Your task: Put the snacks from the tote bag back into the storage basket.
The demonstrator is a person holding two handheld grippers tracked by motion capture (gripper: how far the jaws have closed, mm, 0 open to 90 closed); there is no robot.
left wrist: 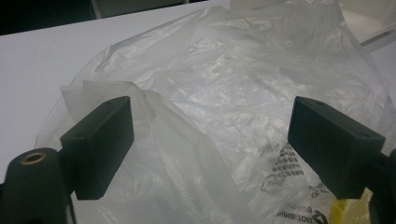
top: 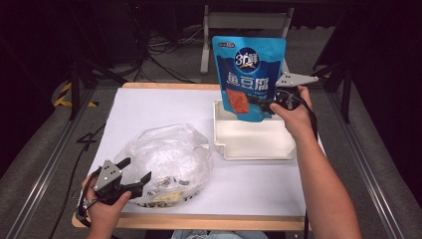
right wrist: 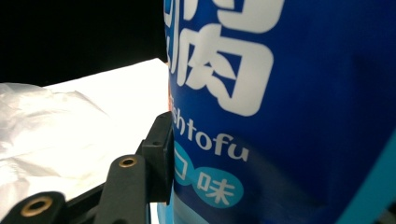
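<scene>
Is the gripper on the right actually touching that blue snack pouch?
Touching. In the right gripper view, its black jaw presses flat against the blue pouch; the high view shows the right gripper clamped on the pouch's lower edge.

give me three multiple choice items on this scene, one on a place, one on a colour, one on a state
1. Where is the snack pouch?
A. flat on the table
B. held upright over the white tray
C. inside the plastic bag

2. What is the pouch's main colour?
A. blue
B. green
C. yellow

3. How does the left gripper stand?
A. shut on the pouch
B. shut on the tray
C. open at the clear plastic bag

Answers: 1 B, the right gripper holds the pouch standing above the tray's far end. 2 A, its front is blue with white lettering. 3 C, the left gripper view shows its jaws wide apart with the bag between and beyond them.
</scene>
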